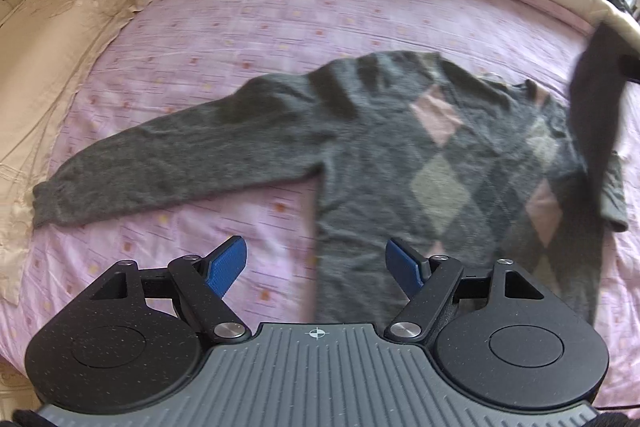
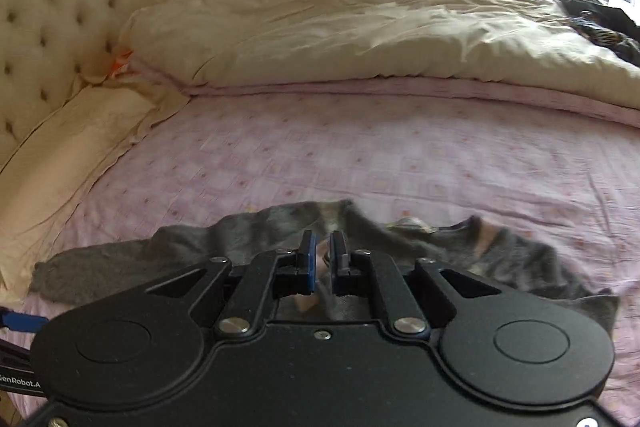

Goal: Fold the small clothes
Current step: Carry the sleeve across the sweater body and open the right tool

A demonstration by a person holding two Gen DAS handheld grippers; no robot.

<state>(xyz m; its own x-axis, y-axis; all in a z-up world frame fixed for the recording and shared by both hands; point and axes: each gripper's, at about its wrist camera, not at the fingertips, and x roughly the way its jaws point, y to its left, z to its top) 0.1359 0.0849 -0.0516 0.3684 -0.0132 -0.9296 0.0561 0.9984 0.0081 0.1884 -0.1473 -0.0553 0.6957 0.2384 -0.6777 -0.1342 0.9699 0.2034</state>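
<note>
Lying flat on the bed (image 1: 280, 11), the sweater (image 1: 360, 155) stretched its free sleeve (image 1: 168, 163) leftward, nearest the left hand-held gripper (image 1: 316, 263), which hovered open, while the right hand-held gripper (image 2: 323, 259) was closed on the other sleeve.

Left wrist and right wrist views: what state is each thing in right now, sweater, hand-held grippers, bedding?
Grey argyle knit sweater: spread flat on the pink patterned bedsheet, one sleeve out sideways, the other lifted over the body.
Left hand-held gripper: open, empty.
Right hand-held gripper: shut on the sweater's knit.
Cream duvet: pushed back, bunched.
</note>
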